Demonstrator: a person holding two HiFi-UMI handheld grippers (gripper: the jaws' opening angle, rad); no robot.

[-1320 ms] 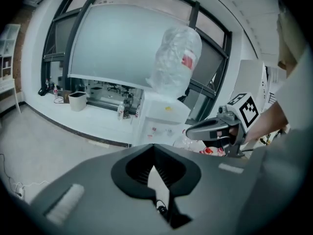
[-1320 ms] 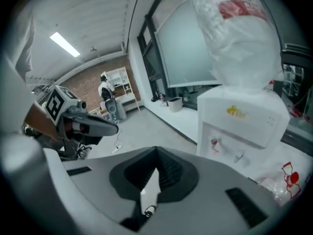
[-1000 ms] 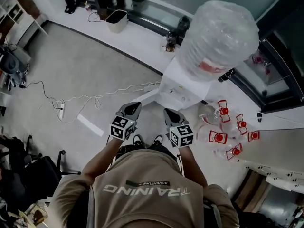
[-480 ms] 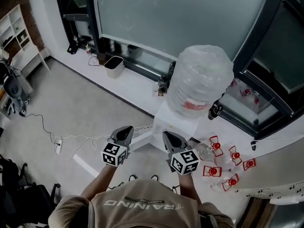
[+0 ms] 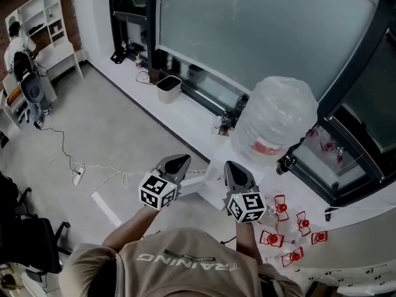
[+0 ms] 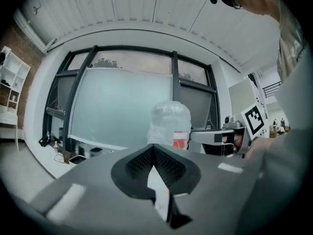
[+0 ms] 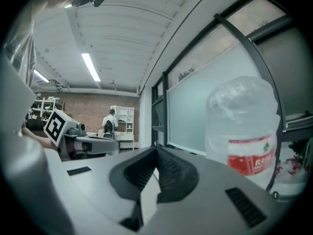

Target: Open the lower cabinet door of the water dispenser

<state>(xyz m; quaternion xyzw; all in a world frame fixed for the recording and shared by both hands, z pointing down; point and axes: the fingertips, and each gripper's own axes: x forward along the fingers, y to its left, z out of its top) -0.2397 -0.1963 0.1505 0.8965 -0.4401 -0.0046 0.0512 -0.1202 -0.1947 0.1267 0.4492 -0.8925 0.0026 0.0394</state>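
The white water dispenser [image 5: 215,179] stands by the glass wall with a large clear bottle [image 5: 276,126] upside down on top. Its lower cabinet door is hidden from the head view. My left gripper [image 5: 179,161] and right gripper [image 5: 232,167] are held side by side in the air in front of the dispenser, both apart from it. Both are shut with nothing between the jaws. In the left gripper view the shut left gripper [image 6: 154,147] points level at the bottle [image 6: 169,124]. In the right gripper view the bottle [image 7: 242,126] is to the right of the shut right gripper [image 7: 156,151].
Several empty bottles with red caps [image 5: 282,219] lie on the floor right of the dispenser. A white bin [image 5: 168,88] stands by the window. A power strip with cable [image 5: 77,173] lies on the floor at left. A person sits at white shelves [image 5: 18,39] far left.
Both grippers have risen, staying side by side and shut. The head view has pulled up and back, so the dispenser looks smaller and more of the glass wall shows.
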